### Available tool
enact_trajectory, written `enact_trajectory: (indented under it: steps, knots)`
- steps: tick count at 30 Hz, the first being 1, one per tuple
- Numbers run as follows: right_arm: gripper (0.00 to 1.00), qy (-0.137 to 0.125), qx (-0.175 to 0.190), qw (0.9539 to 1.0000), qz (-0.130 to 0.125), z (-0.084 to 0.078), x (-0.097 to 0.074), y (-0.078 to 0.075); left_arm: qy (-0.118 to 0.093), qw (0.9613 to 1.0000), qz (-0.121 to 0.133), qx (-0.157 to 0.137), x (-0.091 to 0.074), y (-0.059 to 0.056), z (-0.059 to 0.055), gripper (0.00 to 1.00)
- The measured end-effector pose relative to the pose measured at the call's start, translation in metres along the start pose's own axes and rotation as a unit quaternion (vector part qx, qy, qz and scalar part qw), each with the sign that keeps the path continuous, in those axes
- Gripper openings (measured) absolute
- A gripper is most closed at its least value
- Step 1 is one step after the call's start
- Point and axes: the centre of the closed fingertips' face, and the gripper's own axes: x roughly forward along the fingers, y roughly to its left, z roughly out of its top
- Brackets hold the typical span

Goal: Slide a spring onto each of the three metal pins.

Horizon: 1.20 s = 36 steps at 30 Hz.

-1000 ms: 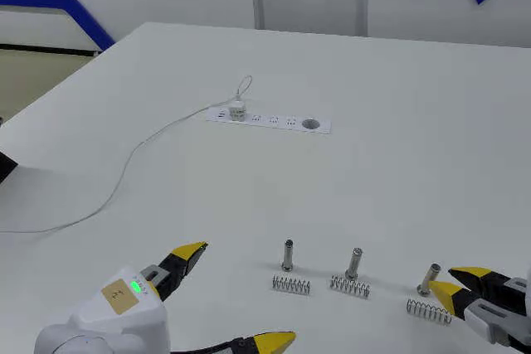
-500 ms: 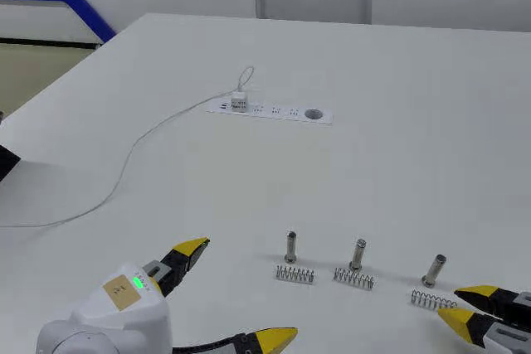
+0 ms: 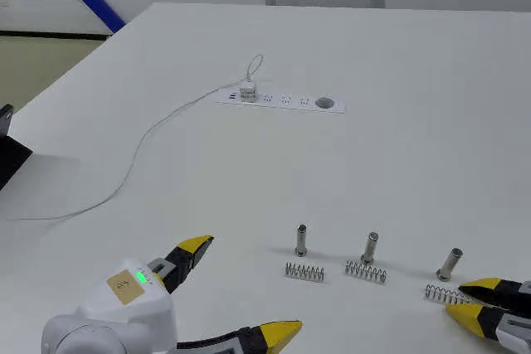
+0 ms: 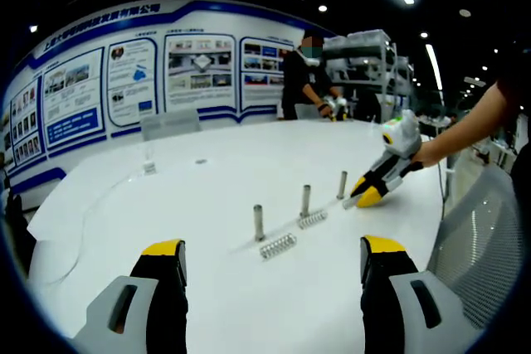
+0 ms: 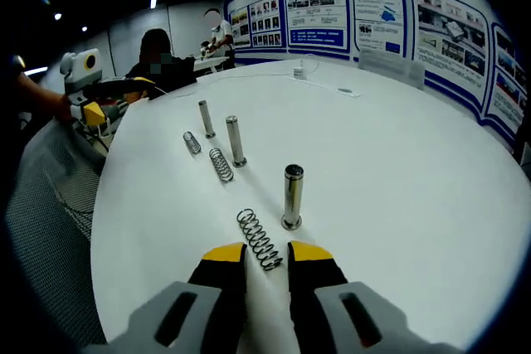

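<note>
Where three pins [image 3: 370, 247] stand, three springs [image 3: 366, 272] lie.

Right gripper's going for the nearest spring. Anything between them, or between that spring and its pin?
Nothing visible. The right gripper has its open jaws on either side of the near end of the spring. Just bare table lies between that spring and the upright pin beside it.
</note>
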Motion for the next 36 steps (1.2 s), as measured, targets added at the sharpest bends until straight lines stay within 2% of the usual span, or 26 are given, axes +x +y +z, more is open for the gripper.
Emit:
enact_trajectory:
  steps: [2, 6, 14, 22, 26, 31, 36]
  knots:
    - [0.2, 0.001, -0.009, 0.9999, 0.008, 0.0, 0.0, 0.001, 0.001, 1.0, -0.001, 0.0, 0.0, 0.0, -0.001, 0.88]
    - [0.19, 0.005, -0.052, 0.9983, 0.027, 0.0, -0.001, 0.008, 0.006, 1.0, -0.005, 0.001, 0.001, -0.003, -0.003, 0.88]
    - [0.12, 0.01, -0.058, 0.9971, 0.048, -0.001, -0.002, 0.014, 0.009, 0.9999, -0.008, 0.002, 0.001, -0.004, -0.004, 0.87]
    - [0.11, 0.029, -0.09, 0.9943, 0.049, -0.004, -0.004, 0.01, 0.012, 0.9996, -0.022, 0.009, 0.002, -0.01, -0.005, 0.86]
    - [0.11, 0.042, -0.083, 0.9947, 0.043, -0.006, -0.004, 0.008, 0.01, 0.9996, -0.027, 0.004, 0.003, -0.009, -0.004, 0.86]
    - [0.1, 0.043, -0.087, 0.9943, 0.044, -0.001, -0.008, 0.016, 0.008, 0.9996, -0.027, -0.003, 0.004, -0.006, -0.004, 0.84]
    - [0.1, 0.037, -0.097, 0.9935, 0.046, 0.009, -0.014, 0.02, 0.0, 0.9993, -0.037, 0.008, 0.008, -0.009, 0.0, 0.83]
